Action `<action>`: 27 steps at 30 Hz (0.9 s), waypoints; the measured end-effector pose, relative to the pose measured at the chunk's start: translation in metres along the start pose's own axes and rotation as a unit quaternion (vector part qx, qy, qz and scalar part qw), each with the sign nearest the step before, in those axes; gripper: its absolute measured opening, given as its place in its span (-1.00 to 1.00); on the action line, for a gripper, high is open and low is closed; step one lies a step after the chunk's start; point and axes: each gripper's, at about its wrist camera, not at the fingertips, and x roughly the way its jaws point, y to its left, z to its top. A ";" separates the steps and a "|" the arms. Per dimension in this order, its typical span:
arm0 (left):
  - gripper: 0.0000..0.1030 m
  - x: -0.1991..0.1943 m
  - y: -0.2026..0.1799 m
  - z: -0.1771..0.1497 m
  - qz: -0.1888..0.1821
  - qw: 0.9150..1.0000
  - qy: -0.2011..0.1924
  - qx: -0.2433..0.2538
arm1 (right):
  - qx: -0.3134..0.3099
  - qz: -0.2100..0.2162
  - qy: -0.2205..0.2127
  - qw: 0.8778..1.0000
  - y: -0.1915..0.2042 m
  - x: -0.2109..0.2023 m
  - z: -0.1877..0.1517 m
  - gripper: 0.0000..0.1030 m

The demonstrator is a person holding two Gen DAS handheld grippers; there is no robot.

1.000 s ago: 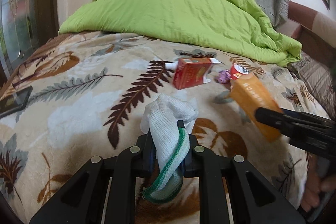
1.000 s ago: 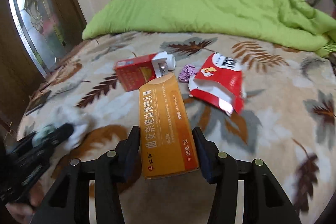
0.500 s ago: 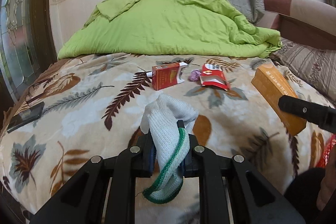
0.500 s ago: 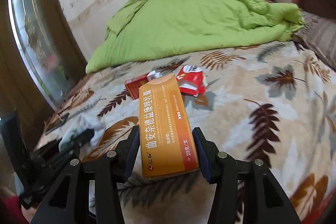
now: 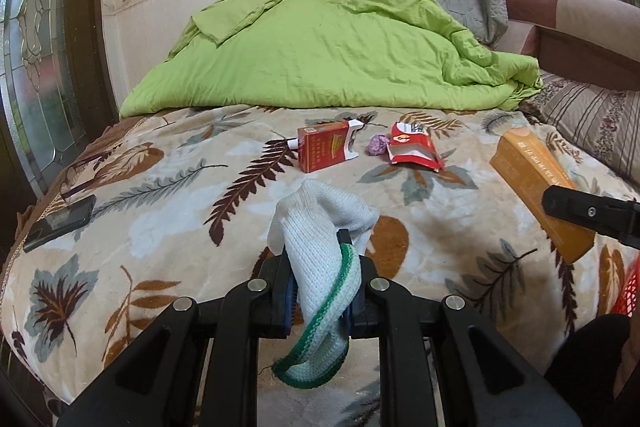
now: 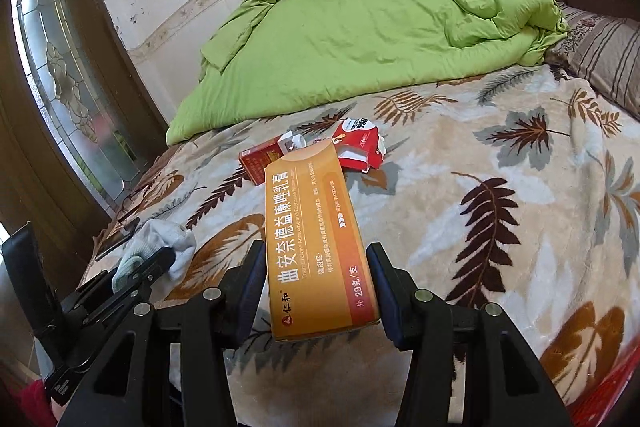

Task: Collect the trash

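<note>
Claws number two: left claw clamps one sock, right claw one orange box.

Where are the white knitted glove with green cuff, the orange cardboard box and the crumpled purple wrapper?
White knitted glove with green cuff (image 5: pixel 316 247), left wrist view, on its knitted middle.
Orange cardboard box (image 6: pixel 316 239), right wrist view, on its printed top face.
Crumpled purple wrapper (image 5: pixel 377 145), left wrist view, on its centre.

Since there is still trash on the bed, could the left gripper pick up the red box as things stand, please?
Probably not yet: the left gripper is already shut on the white sock, so its fingers are occupied. The red box lies unobstructed farther up the blanket.
</note>
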 end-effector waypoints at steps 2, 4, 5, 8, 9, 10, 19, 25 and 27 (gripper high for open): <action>-0.68 0.003 0.000 0.000 0.001 1.000 0.004 -0.001 | -0.001 0.002 0.002 1.000 0.000 0.001 0.000 0.06; -0.68 0.005 -0.001 -0.001 0.005 1.000 0.005 0.003 | -0.003 0.000 0.003 1.000 0.002 0.002 -0.001 0.06; -0.68 0.006 -0.002 -0.001 0.007 1.000 0.003 0.006 | -0.006 -0.001 0.005 1.000 0.003 0.002 0.000 0.06; -0.68 0.007 -0.002 0.000 0.005 1.000 0.001 0.008 | -0.012 -0.002 0.006 1.000 0.004 0.003 0.000 0.06; -0.68 0.008 -0.003 0.000 0.004 1.000 0.001 0.009 | -0.012 -0.002 0.007 1.000 0.005 0.004 0.000 0.06; -0.68 0.008 -0.003 0.000 0.004 1.000 0.001 0.011 | -0.012 -0.002 0.008 1.000 0.004 0.004 -0.001 0.06; -0.68 0.008 -0.004 0.000 0.004 1.000 -0.001 0.013 | -0.011 -0.004 0.013 1.000 0.003 0.008 0.000 0.06; -0.68 0.009 -0.005 0.001 0.004 1.000 -0.001 0.015 | -0.011 -0.004 0.013 1.000 0.004 0.008 0.000 0.06; -0.68 0.009 -0.005 0.001 0.004 1.000 -0.001 0.015 | -0.012 -0.004 0.013 1.000 0.003 0.008 0.000 0.06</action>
